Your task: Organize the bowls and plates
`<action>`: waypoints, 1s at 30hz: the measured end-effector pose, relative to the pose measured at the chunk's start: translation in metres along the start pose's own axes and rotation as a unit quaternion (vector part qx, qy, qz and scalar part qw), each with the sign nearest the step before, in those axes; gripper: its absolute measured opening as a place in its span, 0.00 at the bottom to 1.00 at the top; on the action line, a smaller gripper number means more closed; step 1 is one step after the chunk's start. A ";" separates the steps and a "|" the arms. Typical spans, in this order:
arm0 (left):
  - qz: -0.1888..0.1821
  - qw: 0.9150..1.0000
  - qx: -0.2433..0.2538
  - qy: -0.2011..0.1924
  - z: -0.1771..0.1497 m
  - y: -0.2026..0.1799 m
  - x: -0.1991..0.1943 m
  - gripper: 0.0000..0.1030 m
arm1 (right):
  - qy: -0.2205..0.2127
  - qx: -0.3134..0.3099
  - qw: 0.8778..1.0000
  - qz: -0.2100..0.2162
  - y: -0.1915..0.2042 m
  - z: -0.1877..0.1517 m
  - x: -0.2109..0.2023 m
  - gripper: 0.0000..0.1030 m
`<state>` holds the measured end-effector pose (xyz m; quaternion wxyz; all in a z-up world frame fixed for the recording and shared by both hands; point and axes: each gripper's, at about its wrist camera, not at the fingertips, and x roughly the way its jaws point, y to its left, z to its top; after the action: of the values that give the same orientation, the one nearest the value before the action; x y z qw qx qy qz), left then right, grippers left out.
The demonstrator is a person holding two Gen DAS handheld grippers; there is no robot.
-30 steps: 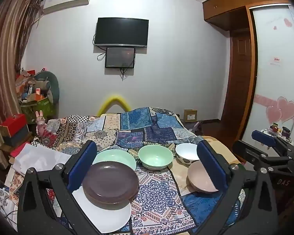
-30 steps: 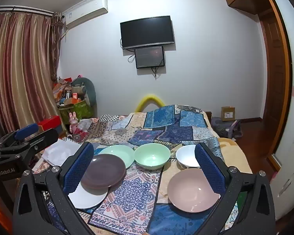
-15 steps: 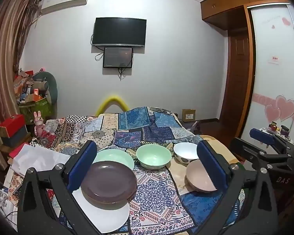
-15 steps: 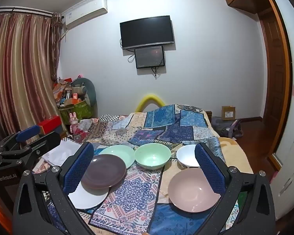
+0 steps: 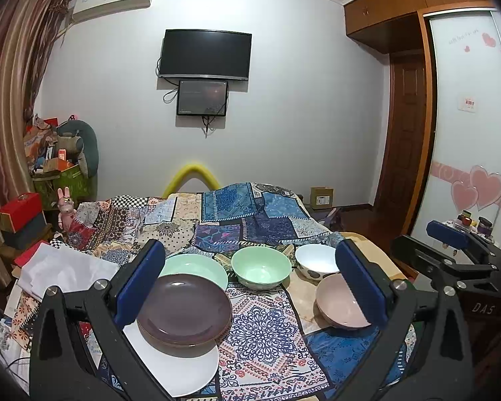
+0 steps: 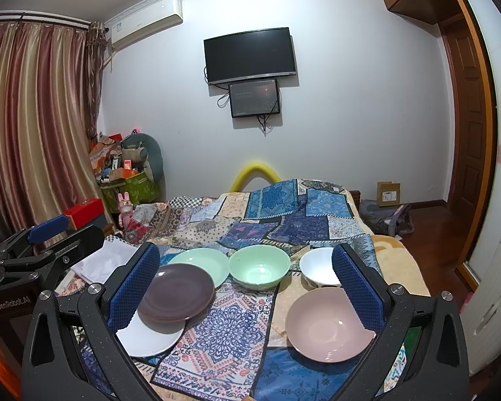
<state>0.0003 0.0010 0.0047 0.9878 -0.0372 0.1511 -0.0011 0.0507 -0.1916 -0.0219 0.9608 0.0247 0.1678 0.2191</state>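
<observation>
On the patchwork-covered bed lie a dark purple plate [image 5: 183,310] resting on a white plate [image 5: 183,371], a pale green plate [image 5: 197,265] behind them, a green bowl [image 5: 261,271], a white spotted bowl [image 5: 317,265] and a pink bowl [image 5: 339,305]. The same dishes show in the right wrist view: purple plate [image 6: 176,292], white plate [image 6: 150,337], green plate [image 6: 202,262], green bowl [image 6: 260,269], white bowl [image 6: 319,267], pink bowl [image 6: 330,324]. My left gripper [image 5: 250,287] and right gripper [image 6: 245,287] are both open, empty, above the near edge of the bed.
The right gripper shows at the right edge of the left wrist view [image 5: 451,254]; the left gripper shows at the left of the right wrist view [image 6: 43,250]. White paper [image 5: 63,267] and boxes [image 5: 20,214] lie left of the bed. A wardrobe [image 5: 467,133] stands right.
Both views have shifted only slightly; the dishes have not moved and both grippers stay open.
</observation>
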 end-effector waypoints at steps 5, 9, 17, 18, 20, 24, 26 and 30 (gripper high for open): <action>0.000 1.000 0.001 0.000 -0.001 0.000 0.000 1.00 | -0.002 -0.002 1.000 0.001 0.001 0.000 -0.002 1.00; -0.001 1.000 -0.002 0.000 -0.001 0.001 0.000 1.00 | -0.002 -0.002 1.000 0.000 0.002 0.001 -0.003 1.00; -0.001 1.000 -0.003 0.001 -0.002 0.000 0.001 1.00 | -0.002 -0.003 1.000 0.000 0.003 0.003 -0.003 1.00; 0.000 1.000 -0.003 0.001 -0.002 0.000 0.001 1.00 | -0.002 -0.003 1.000 0.000 0.003 0.003 -0.003 1.00; -0.001 1.000 -0.004 0.001 -0.002 0.001 0.001 1.00 | -0.003 -0.002 1.000 0.000 0.003 0.003 -0.004 1.00; -0.001 1.000 -0.003 0.002 -0.004 0.000 0.001 1.00 | -0.003 -0.001 1.000 0.001 0.003 0.005 -0.005 1.00; -0.001 1.000 -0.003 0.001 -0.004 0.000 0.001 1.00 | -0.003 -0.001 1.000 0.001 0.004 0.005 -0.005 1.00; -0.001 1.000 -0.003 0.003 -0.006 0.000 0.002 1.00 | -0.003 -0.002 1.000 0.001 0.004 0.005 -0.005 1.00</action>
<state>0.0005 0.0009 -0.0017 0.9873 -0.0401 0.1539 -0.0019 0.0469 -0.1897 -0.0149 0.9612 0.0239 0.1646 0.2201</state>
